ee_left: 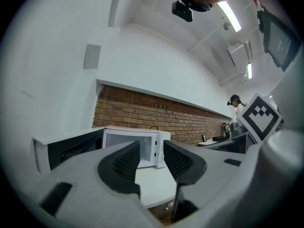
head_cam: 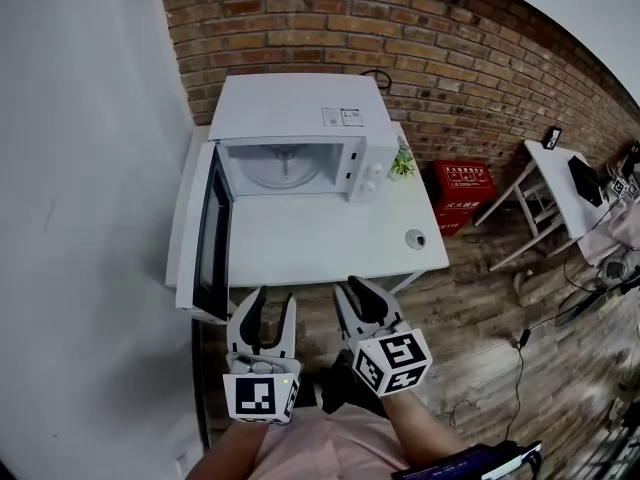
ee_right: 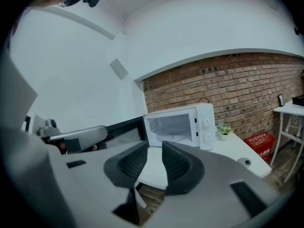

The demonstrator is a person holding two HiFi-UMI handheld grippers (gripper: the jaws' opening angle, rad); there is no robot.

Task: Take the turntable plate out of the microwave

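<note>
A white microwave (head_cam: 300, 118) stands at the back of a white table (head_cam: 330, 243), its door (head_cam: 205, 233) swung wide open to the left. The glass turntable plate (head_cam: 283, 166) lies flat inside the cavity. Both grippers hover just off the table's front edge, well short of the microwave. My left gripper (head_cam: 268, 298) is open with nothing between its jaws. My right gripper (head_cam: 355, 290) beside it is also open and empty. The left gripper view looks along its jaws (ee_left: 151, 151) to the microwave (ee_left: 142, 146). In the right gripper view the plate (ee_right: 173, 137) shows faintly beyond the jaws (ee_right: 156, 151).
A small potted plant (head_cam: 403, 161) stands right of the microwave and a small round object (head_cam: 416, 238) lies near the table's right edge. A red crate (head_cam: 462, 190) and a white side table (head_cam: 560, 183) stand on the wooden floor at right. A white wall runs along the left.
</note>
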